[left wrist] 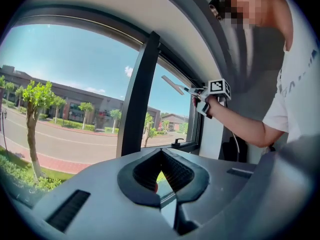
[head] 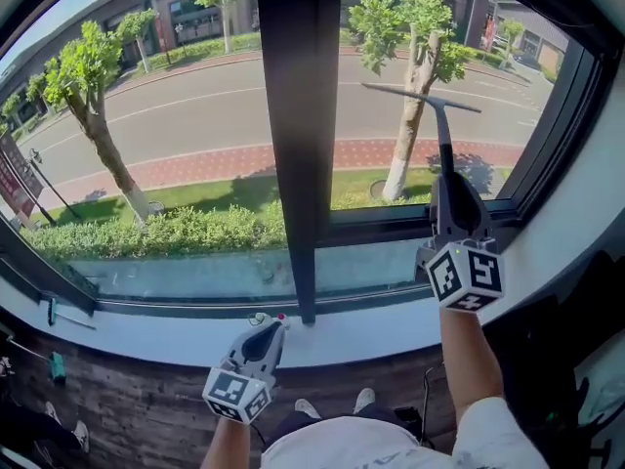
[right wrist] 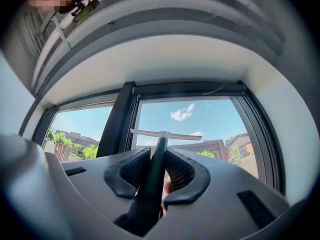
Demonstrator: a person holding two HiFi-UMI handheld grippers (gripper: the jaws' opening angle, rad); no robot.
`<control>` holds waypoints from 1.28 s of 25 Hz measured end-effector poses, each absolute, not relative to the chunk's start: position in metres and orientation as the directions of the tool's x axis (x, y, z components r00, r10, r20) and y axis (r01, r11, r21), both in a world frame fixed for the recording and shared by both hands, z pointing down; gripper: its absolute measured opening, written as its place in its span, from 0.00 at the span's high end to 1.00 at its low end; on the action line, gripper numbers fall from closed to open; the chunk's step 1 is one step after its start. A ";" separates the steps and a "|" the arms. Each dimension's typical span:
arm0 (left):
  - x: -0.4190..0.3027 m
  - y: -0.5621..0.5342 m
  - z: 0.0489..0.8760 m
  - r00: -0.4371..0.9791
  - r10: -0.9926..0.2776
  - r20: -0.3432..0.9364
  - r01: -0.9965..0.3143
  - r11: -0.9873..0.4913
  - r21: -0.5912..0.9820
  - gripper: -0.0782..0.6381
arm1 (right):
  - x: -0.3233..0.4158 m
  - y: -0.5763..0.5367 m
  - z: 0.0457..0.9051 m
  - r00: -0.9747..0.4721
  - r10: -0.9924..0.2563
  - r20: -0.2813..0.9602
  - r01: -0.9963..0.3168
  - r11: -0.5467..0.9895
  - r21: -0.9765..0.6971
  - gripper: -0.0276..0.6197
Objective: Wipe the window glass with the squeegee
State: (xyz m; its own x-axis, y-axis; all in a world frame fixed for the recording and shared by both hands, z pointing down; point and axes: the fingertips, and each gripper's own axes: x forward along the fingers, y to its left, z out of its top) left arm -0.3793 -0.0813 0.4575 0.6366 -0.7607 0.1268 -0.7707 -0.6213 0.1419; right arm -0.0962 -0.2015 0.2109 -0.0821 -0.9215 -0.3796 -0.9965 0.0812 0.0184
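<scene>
Your left hand-held gripper (head: 274, 326) sits low, just over the white sill (head: 137, 328) at the foot of the dark centre post (head: 298, 115). Its jaws are drawn together with nothing between them. Your right hand-held gripper (head: 450, 191) is raised in front of the right pane (head: 488, 57), its jaws clamped on the dark handle of the squeegee (head: 442, 130). The handle points up and away from you. The blade lies crosswise at its top, slightly tilted, against or just beside the glass — contact cannot be confirmed. Beyond the glass are a grass strip (head: 225, 191), trees (head: 415, 27), a brick path (head: 215, 159) and a road (head: 195, 106).
</scene>
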 end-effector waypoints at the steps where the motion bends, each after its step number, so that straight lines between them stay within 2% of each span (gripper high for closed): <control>1: -0.376 -0.078 0.459 0.643 -0.755 0.126 -0.765 -0.628 0.144 0.87 | -0.100 -0.210 0.181 -0.077 -0.906 -0.415 -0.997 0.072 0.027 0.80; 3: -0.371 -0.073 0.461 0.652 -0.747 0.131 -0.758 -0.637 0.142 0.87 | -0.102 -0.228 0.131 -0.063 -0.884 -0.463 -0.998 0.057 0.028 0.80; 7: -0.366 -0.069 0.458 0.651 -0.746 0.141 -0.758 -0.633 0.154 0.87 | -0.105 -0.268 0.067 -0.045 -0.887 -0.460 -0.999 0.033 0.034 0.80; 15: -0.361 -0.072 0.456 0.641 -0.755 0.139 -0.767 -0.624 0.150 0.87 | -0.107 -0.294 0.025 -0.053 -0.870 -0.491 -0.995 0.007 0.096 0.80; 21: -0.356 -0.076 0.455 0.647 -0.750 0.138 -0.762 -0.630 0.150 0.87 | -0.124 -0.305 0.012 -0.060 -0.861 -0.506 -0.989 -0.019 0.148 0.80; 32: -0.358 -0.084 0.463 0.646 -0.748 0.149 -0.762 -0.625 0.168 0.87 | -0.121 -0.326 0.050 -0.079 -0.886 -0.456 -0.986 0.002 0.169 0.80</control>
